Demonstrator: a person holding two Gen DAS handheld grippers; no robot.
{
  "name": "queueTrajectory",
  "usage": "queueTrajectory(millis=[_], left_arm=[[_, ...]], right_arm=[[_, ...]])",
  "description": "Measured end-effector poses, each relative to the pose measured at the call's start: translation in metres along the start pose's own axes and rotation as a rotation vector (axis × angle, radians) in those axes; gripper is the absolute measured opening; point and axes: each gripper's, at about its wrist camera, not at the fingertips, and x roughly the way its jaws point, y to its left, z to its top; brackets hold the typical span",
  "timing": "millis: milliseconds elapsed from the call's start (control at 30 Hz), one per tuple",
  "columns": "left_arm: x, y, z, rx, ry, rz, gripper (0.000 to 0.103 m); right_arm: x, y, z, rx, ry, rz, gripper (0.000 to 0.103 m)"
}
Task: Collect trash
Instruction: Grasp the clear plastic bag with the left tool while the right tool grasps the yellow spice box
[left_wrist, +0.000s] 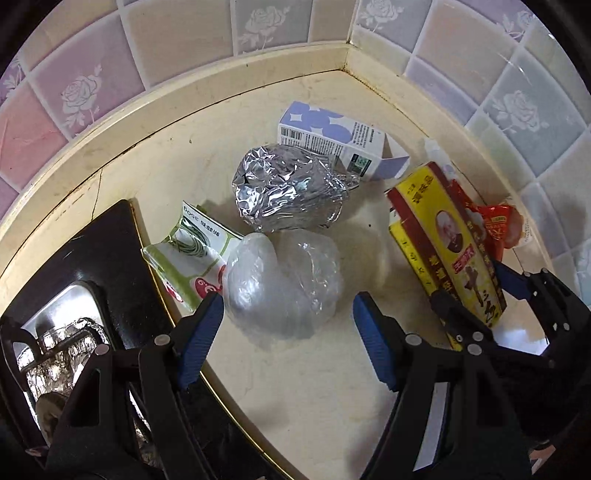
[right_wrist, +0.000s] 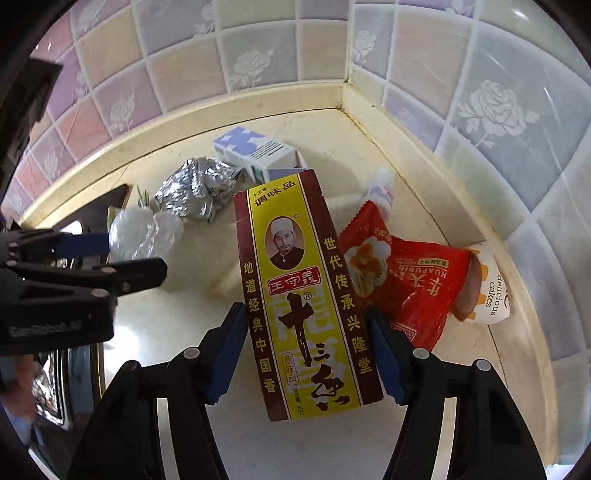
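Right claw clamped on the yellow seasoning box, red wrapper touching its right edge, left claw released around the clear plastic wad, bare counter below, foil ball toward the tiled corner.

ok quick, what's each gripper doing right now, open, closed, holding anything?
Left gripper: open, straddling the clear plastic bag, not gripping it.
Right gripper: closed on the yellow spice box, pads against its sides.
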Motion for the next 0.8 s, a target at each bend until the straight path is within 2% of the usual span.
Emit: queueTrajectory(millis=[67,133,200,333,433,800], left_arm=[[0.005,0.000,0.002,-0.011,0.009,0.013,0.070],[0.010,0.001,0.004,-0.026,0.018,0.018,0.063],[0.013,0.001,0.005,-0.034,0.018,0.022,0.061],[0.015,-0.003,0.007,-0.020,-0.004,0.039,0.040],[0.008,-0.006,0.004,-0.007,-0.031,0.041,0.032],[-0.058,-0.012,-0.027,-0.014,-0.103,0.023,0.029]], right_arm=[[0.002,-0.001,0.000,0.016,0.000,0.007,0.062],[0.000,-0.002,-0.001,0.027,-0.007,0.008,0.062],[-0.003,-0.003,-0.003,0.034,-0.015,0.009,0.062],[-0.012,-0.004,-0.008,0.043,-0.039,0.012,0.062],[-0.021,-0.003,-0.012,0.042,-0.052,0.017,0.061],[-0.075,0.000,-0.027,0.061,-0.112,0.041,0.061]])
